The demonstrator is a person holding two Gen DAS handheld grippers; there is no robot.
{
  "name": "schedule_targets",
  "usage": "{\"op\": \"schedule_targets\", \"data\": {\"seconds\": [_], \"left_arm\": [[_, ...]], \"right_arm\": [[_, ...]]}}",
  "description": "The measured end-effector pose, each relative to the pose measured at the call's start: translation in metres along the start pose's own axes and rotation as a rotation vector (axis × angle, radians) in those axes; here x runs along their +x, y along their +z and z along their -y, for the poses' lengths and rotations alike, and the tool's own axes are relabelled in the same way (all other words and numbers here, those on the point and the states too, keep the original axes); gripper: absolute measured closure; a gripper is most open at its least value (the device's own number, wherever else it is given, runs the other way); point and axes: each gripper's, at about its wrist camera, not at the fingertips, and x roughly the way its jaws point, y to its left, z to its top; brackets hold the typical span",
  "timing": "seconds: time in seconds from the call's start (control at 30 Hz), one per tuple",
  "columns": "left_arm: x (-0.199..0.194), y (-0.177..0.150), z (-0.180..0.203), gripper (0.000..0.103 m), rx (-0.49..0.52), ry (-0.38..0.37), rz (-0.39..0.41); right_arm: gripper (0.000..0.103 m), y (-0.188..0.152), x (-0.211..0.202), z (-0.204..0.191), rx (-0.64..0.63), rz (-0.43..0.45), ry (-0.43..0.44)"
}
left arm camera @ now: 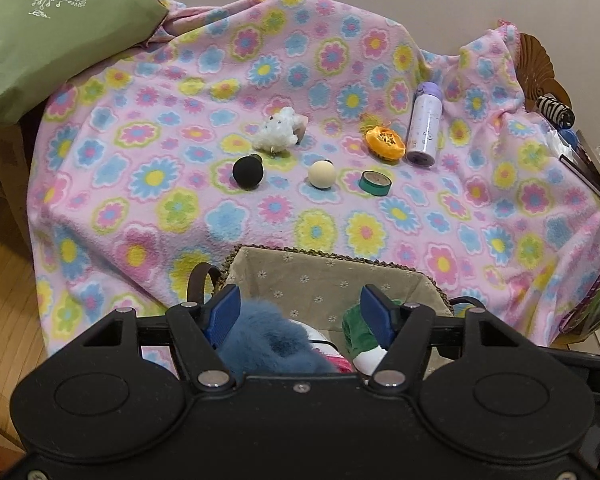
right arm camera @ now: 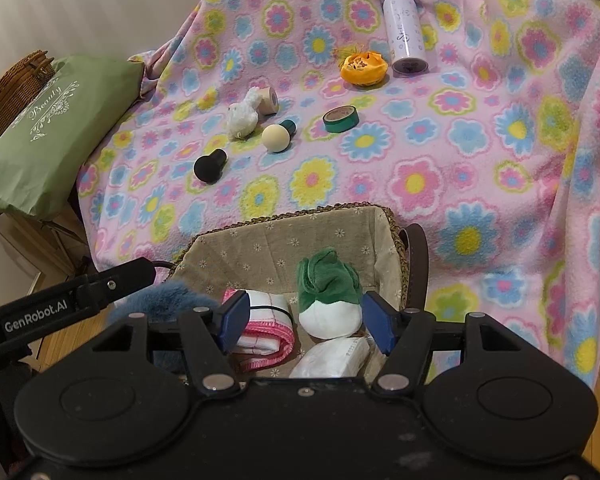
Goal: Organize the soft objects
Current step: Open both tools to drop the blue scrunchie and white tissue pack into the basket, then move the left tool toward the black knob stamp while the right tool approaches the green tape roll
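Both tools are being held angled downward over a lined wicker basket [right arm camera: 284,236] at the near edge of a flower-patterned fleece blanket [left arm camera: 340,80]. The left tool [left arm camera: 300,312] is being kept partly open, a blue furry toy [left arm camera: 268,340] lying against its left pad while the other pad stands clear of it, so nothing is being clamped. The right tool [right arm camera: 304,316] is being kept partly open too, poised above a green-and-white plush turnip [right arm camera: 328,300], a pink-edged folded cloth [right arm camera: 266,332] and a white packet [right arm camera: 332,358] inside the basket; its pads are touching none of them. Out on the blanket, a white fluffy toy [left arm camera: 278,132], a black ball-headed knob [left arm camera: 247,172], a cream ball-headed knob [left arm camera: 322,174], a green tape roll [left arm camera: 375,183], an orange fabric flower [left arm camera: 385,142] and a lilac bottle [left arm camera: 424,124] are being left spread apart.
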Motion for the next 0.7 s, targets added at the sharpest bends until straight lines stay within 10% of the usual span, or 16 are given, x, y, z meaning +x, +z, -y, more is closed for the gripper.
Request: {"op": "schedule_targets", "data": {"seconds": [0.7], "left_arm": [[0.012,0.002,0.006,0.030,0.077,0.078,-0.044]], "right_arm": [[0.033,0.006,0.005,0.002,-0.032,-0.002,-0.029]]}}
